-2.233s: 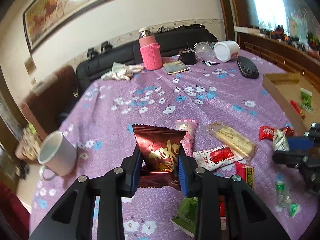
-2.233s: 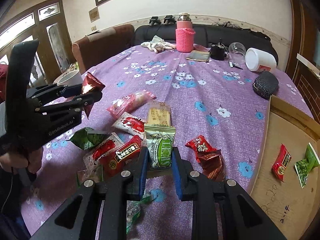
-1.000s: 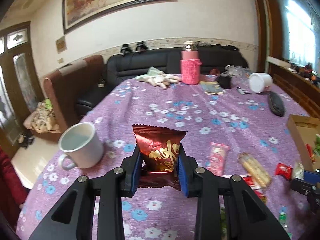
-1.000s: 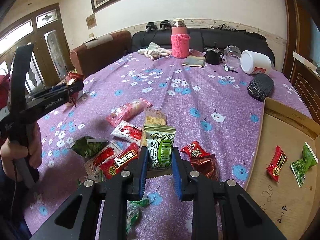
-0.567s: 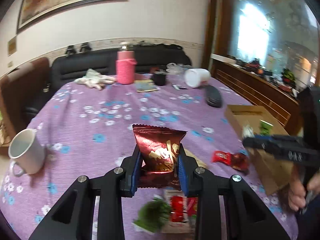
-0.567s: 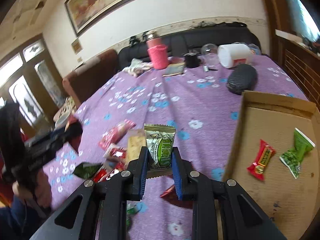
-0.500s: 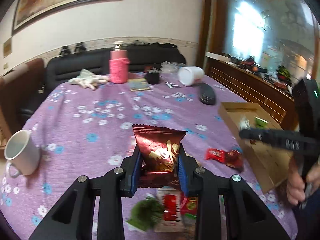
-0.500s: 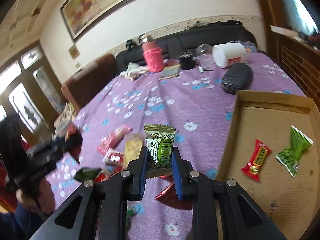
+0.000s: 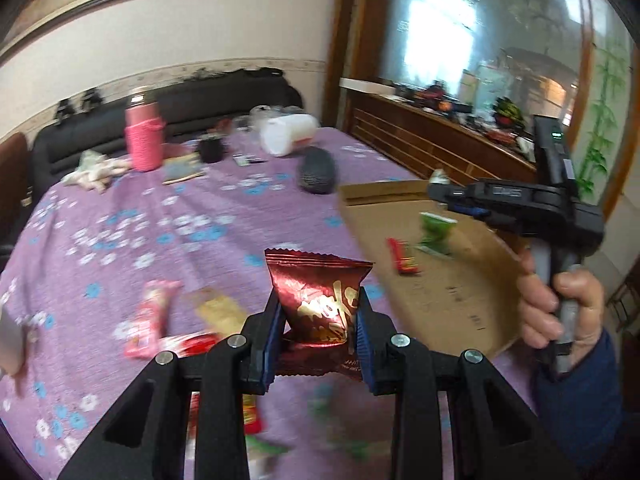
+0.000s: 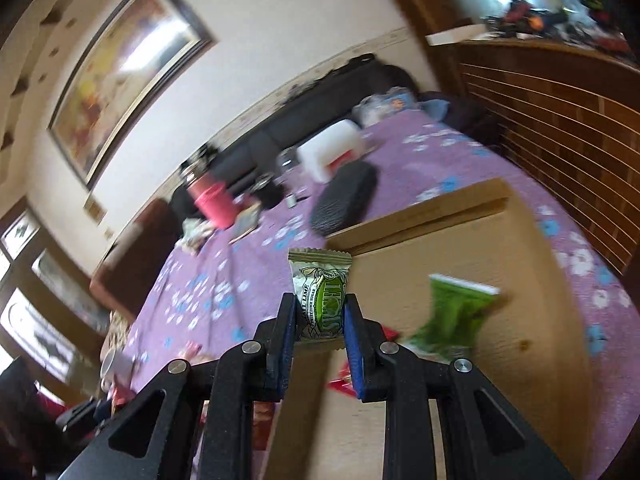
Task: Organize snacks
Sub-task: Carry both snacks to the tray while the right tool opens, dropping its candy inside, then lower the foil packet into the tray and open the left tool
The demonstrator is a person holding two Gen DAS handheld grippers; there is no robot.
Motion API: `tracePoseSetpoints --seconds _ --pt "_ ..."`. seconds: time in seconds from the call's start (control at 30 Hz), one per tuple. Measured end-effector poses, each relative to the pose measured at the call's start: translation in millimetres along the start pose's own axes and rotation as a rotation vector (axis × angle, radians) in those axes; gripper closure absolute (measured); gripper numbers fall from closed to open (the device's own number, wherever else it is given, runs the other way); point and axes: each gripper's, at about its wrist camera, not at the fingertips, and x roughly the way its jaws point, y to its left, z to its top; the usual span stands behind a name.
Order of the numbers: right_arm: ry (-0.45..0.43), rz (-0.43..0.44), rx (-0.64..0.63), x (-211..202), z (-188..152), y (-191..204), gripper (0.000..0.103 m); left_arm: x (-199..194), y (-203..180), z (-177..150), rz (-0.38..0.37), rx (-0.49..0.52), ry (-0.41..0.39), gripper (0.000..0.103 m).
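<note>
Snacks are held in both grippers, and the coming move turns on where the cardboard box (image 9: 448, 300) lies from each. The left gripper (image 9: 318, 330) is clamped on a dark red foil packet (image 9: 320, 300), gripped low on its sides so that its crimped top edge stands up above the blue pads. From this gripper the box lies ahead and to the right, its long axis running away from the camera. The right gripper (image 10: 320, 322) is closed on a small pale green packet (image 10: 322, 296), upright, with green lettering on its face. It is judged to be the nearer of the two, since the box floor (image 10: 500, 340) is seen just beyond and below its fingers. Inside the box a bright green packet (image 10: 456, 312) and a red one (image 9: 404, 256) are already lying. More wrappers (image 9: 152, 328) are left on the purple flowered cloth (image 9: 160, 232), to the left gripper's lower left.
</note>
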Motion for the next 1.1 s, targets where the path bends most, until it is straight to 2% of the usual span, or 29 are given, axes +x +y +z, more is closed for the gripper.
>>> tracePoseSetpoints --seconds 0.17,0.3,0.37,0.43,0.73,1.03,1.1 --pt "0.019 -0.061 0.078 0 6 -24 0.079 33 -47 12 -0.110 0.023 0.055 0.072" --pt "0.065 -0.176 0.112 7 7 -38 0.079 67 -81 9 -0.193 0.007 0.129 0.072" --pt "0.103 -0.218 0.134 12 5 -46 0.079 80 -92 6 -0.208 0.006 0.155 0.072" --pt "0.133 -0.266 0.140 18 4 -51 0.079 90 -100 1 -0.201 0.019 0.170 0.072" --pt "0.233 -0.292 0.115 32 -6 -49 0.079 102 -100 -9 -0.198 0.055 0.182 0.072" --pt "0.243 -0.291 0.104 34 -7 -46 0.077 107 -97 -13 -0.186 0.051 0.191 0.072" --pt "0.240 -0.295 0.102 33 -6 -45 0.070 108 -98 -13 -0.185 0.050 0.196 0.071"
